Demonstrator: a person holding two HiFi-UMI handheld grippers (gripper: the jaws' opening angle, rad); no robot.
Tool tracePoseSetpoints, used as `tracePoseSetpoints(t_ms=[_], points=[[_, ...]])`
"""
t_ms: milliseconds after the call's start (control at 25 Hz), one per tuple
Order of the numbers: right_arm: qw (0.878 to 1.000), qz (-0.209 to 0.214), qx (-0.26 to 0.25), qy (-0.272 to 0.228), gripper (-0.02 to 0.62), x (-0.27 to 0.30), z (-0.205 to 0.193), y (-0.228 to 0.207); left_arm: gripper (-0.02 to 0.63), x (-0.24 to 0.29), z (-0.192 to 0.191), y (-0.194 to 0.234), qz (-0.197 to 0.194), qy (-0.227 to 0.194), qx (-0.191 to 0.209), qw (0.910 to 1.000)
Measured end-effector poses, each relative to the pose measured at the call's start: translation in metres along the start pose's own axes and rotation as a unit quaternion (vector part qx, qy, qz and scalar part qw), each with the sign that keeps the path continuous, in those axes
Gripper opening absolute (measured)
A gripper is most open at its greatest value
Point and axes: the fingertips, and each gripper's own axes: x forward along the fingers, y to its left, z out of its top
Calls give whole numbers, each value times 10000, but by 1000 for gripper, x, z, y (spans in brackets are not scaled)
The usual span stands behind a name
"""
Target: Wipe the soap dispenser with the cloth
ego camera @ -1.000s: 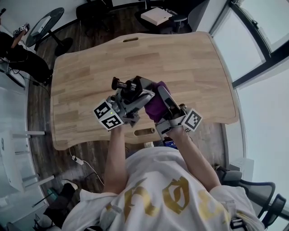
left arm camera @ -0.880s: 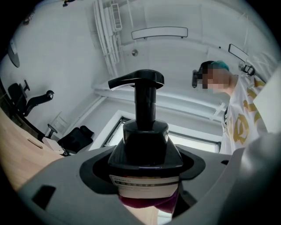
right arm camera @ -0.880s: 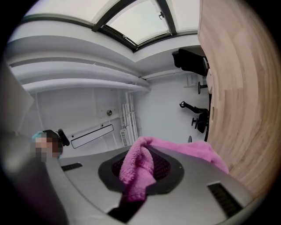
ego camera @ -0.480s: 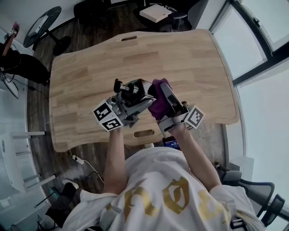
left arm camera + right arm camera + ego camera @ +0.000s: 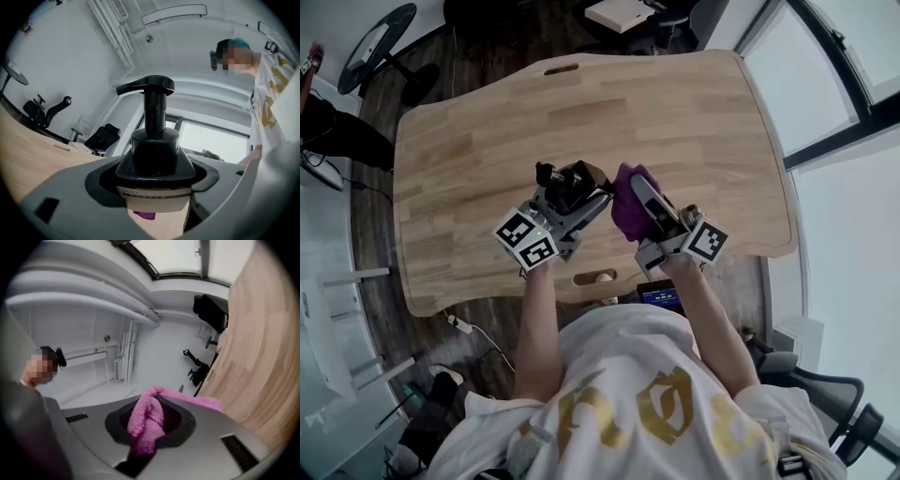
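Observation:
My left gripper [image 5: 577, 192] is shut on the black soap dispenser [image 5: 569, 183], held tilted above the wooden table [image 5: 675, 122]. In the left gripper view the dispenser [image 5: 154, 150] fills the jaws, pump head pointing up, a pale label at its base. My right gripper [image 5: 636, 197] is shut on the purple cloth [image 5: 628, 211], right beside the dispenser. In the right gripper view the pink-purple cloth [image 5: 147, 420] is bunched between the dark pads. Whether cloth and dispenser touch I cannot tell.
The table's front edge has a slot handle [image 5: 595, 277]; a second slot [image 5: 561, 68] lies at the far edge. Office chairs and a white box [image 5: 622, 13] stand beyond the table. A window wall [image 5: 844, 141] runs along the right.
Both grippers have shifted slightly away from me over the table, staying together. The cloth has come up closer beside the dispenser.

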Motion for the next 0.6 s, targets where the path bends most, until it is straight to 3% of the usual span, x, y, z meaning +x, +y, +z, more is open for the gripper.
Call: tracePoseSetpoints(t_ms=[240,600], points=[[9897,-745,-1021,678,28,0,6,-35,354,10,-44,26,361,718,-20,9968],[9763,-1146,-1485,1080,28,-5,14,-69,354,30,-82,46,387,1315,9,9906]])
